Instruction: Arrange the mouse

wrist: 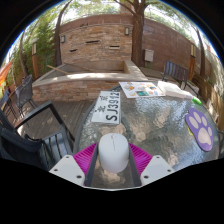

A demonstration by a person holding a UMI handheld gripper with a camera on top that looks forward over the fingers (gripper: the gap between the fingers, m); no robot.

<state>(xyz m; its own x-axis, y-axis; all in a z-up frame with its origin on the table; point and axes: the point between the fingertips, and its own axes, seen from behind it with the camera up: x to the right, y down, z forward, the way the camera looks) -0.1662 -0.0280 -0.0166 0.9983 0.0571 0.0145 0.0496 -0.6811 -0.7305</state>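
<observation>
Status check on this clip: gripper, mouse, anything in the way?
Gripper shut on white mouse. Mouse held above the table. License plate lies just ahead; paw-print mat off to one side.

mice: one white mouse lay between the fingers
grippers: one gripper was near, with two magenta pads
plates: one licence plate lay just beyond the mouse
paw prints: one purple paw print showed at right
tables: one table
trees: one trunk stood far off

Bright outdoor daylight, soft shadows, strong fisheye bending at edges
</observation>
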